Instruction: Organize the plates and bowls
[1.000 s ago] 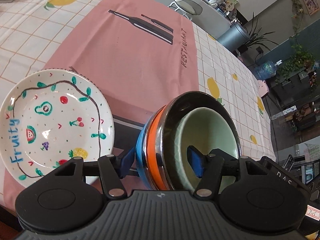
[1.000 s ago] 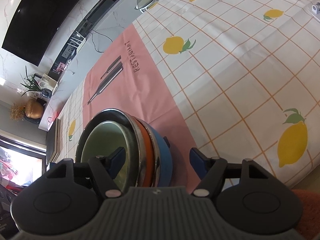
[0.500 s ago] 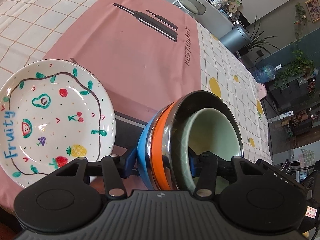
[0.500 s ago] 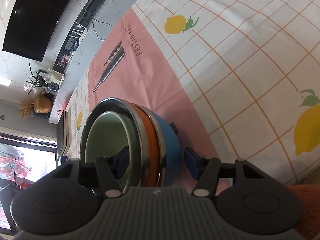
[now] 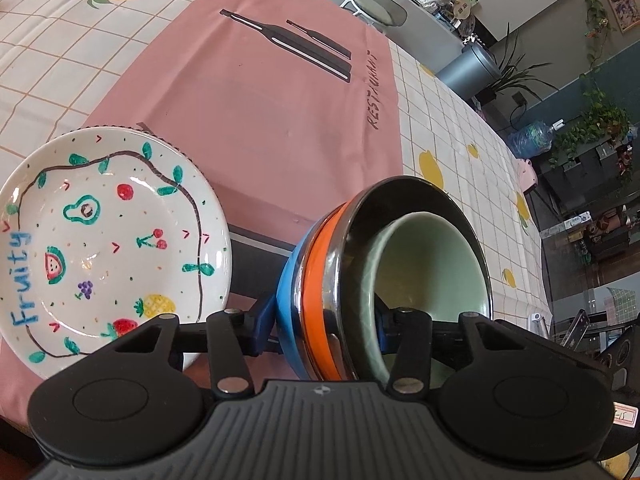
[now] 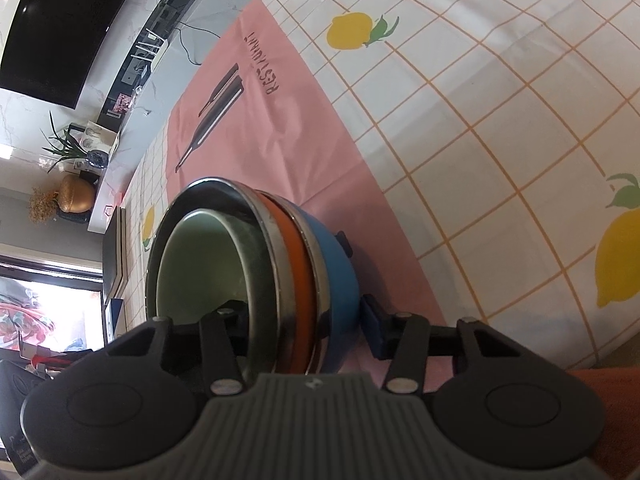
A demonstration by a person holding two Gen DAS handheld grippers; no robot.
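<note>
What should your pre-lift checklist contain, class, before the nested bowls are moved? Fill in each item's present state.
1. Left tongs straddle the bowl stack wall, one finger inside, one outside: ok; the jaws have just been closing.
2. Right tongs straddle the wall on their side: ok; also just closing.
3. Pads pressing firmly on the wall: cannot tell.
4. Green bowl seated innermost in the stack: ok.
5. Fruity plate apart from the stack: ok; it lies beside it on the pink cloth.
</note>
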